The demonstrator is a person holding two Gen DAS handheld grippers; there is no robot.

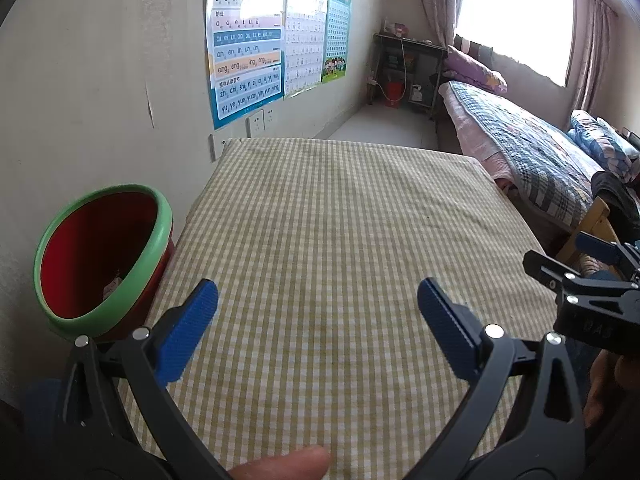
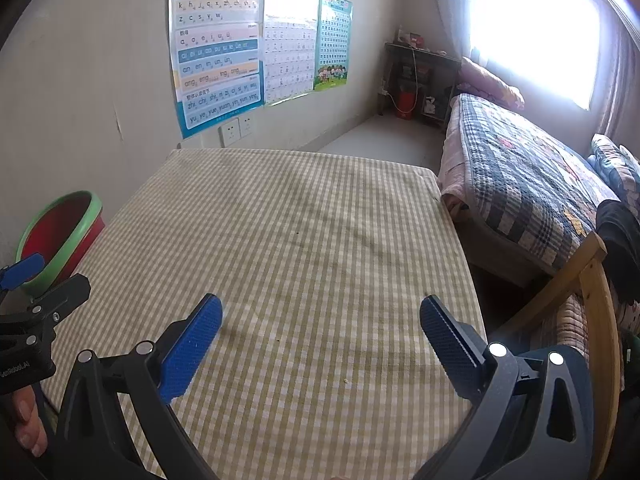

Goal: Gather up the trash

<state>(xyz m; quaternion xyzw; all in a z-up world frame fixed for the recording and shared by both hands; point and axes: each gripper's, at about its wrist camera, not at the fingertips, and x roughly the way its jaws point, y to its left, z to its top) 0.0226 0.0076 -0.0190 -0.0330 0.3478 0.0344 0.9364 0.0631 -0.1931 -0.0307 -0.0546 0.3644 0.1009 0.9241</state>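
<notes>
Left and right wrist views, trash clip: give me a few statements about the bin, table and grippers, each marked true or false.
1. The left gripper is open and empty. True.
2. The bin is blue with a white rim. False: red with a green rim.
3. The bin stands at the table's left edge, by the wall. True.
4. The right gripper is shut on a wrapper. False: open, nothing between its fingers.
5. The checked tablecloth is piled with bottles. False: only a tiny crumb shows.
</notes>
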